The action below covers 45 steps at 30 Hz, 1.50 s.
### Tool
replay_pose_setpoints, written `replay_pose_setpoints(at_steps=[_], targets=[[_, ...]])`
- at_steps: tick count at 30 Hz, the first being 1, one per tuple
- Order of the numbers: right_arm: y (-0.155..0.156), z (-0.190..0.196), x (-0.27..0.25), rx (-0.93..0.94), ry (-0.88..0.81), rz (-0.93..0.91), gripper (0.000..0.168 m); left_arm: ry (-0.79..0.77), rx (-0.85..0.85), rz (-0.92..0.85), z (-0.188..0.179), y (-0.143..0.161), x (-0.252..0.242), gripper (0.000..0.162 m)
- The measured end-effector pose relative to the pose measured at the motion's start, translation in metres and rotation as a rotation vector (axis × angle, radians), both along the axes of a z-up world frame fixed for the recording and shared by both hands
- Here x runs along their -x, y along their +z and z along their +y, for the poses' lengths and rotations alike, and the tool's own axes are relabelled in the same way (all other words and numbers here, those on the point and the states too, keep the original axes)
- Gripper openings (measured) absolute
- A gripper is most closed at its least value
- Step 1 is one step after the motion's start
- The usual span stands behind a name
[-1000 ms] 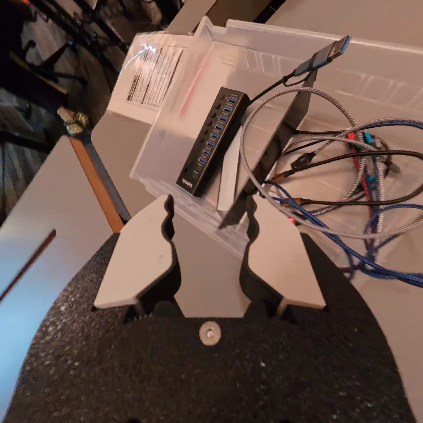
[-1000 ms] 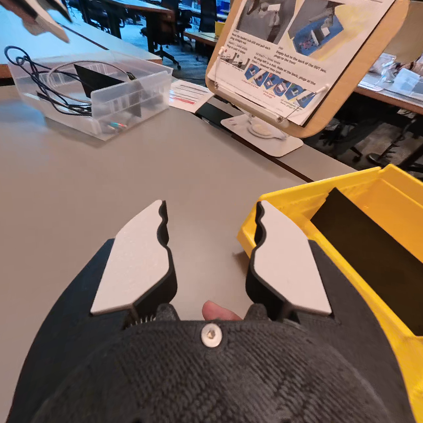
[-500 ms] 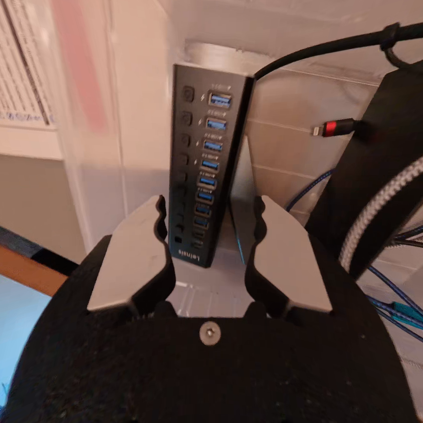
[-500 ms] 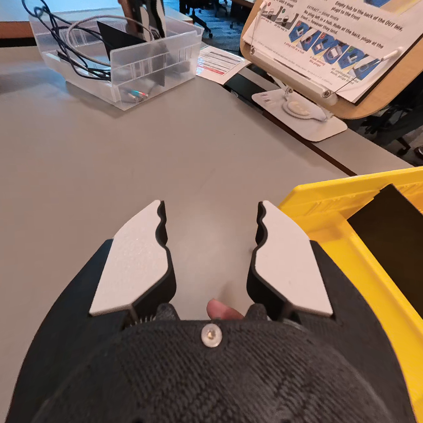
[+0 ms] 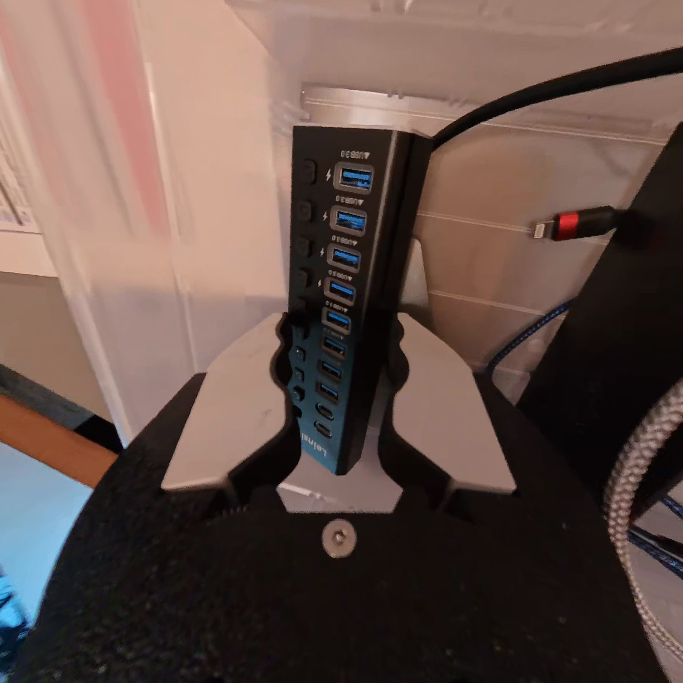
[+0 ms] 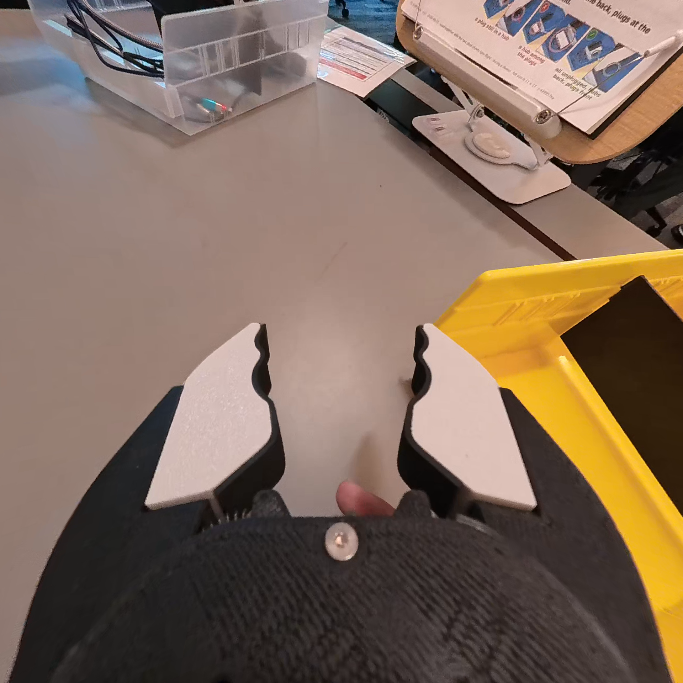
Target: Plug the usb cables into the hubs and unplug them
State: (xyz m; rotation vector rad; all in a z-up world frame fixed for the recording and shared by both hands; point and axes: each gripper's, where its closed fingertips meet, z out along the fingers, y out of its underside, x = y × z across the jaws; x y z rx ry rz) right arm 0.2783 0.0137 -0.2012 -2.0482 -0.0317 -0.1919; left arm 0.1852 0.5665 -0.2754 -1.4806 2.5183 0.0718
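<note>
Standing between left claw [image 5: 338, 332] fingers: hub [image 5: 342, 258].

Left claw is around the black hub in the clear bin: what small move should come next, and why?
Probably lift the hub straight up out of the clear bin: the left claw looks closed on its lower sides, its ports look empty, and the right claw waits open over the table.

Black hub [image 5: 343, 258] with blue ports, red-and-black plug [image 5: 576, 225], grey-and-white braided cable [image 5: 635, 462], blue braided cable [image 5: 525, 340], clear bin [image 6: 240, 55], yellow bin [image 6: 536, 332], grey table [image 6: 184, 221], black divider [image 5: 610, 332]
</note>
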Motion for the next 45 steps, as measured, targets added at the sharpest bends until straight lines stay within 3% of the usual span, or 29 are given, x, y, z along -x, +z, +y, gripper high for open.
replay_pose_setpoints(at_steps=[9,12,14,15,18,23,25,29,32,36,39,45], targets=[[0.001,-0.004,0.001,0.029,0.004,-0.048,0.076,-0.158,-0.276,-0.106,0.001,0.016,0.000,0.025],[0.000,-0.006,0.002,0.053,0.012,-0.076,0.075,-0.205,-0.448,-0.182,0.010,0.028,-0.004,0.024],[0.000,-0.006,0.004,0.060,0.022,-0.086,0.075,-0.252,-0.652,-0.248,0.024,0.044,-0.008,0.000],[0.000,-0.006,0.004,0.060,0.024,-0.087,0.075,-0.283,-0.738,-0.267,0.029,0.050,-0.010,0.000],[0.000,-0.005,0.007,0.058,0.035,-0.087,0.074,-0.180,-0.615,-0.221,0.032,0.034,-0.001,0.000],[-0.003,-0.007,0.009,0.078,0.047,-0.094,0.074,0.022,-0.193,-0.244,0.015,0.026,0.001,0.041],[-0.005,-0.008,0.008,0.086,0.047,-0.093,0.074,0.069,-0.207,-0.218,0.028,0.027,0.005,0.052],[-0.009,-0.009,0.007,0.104,0.046,-0.089,0.074,0.077,-0.183,-0.171,0.034,0.018,0.010,0.050],[-0.011,-0.009,0.007,0.119,0.046,-0.100,0.073,0.084,-0.144,-0.138,0.029,0.017,0.013,0.063],[-0.011,-0.009,0.005,0.112,0.039,-0.091,0.073,0.028,-0.022,-0.104,0.017,0.028,0.022,0.033],[-0.015,-0.009,0.004,0.124,0.038,-0.091,0.073,0.052,-0.018,-0.091,0.023,0.027,0.029,0.043],[-0.019,-0.010,0.002,0.140,0.032,-0.096,0.072,0.020,-0.057,0.002,0.025,0.012,0.044,0.035]])
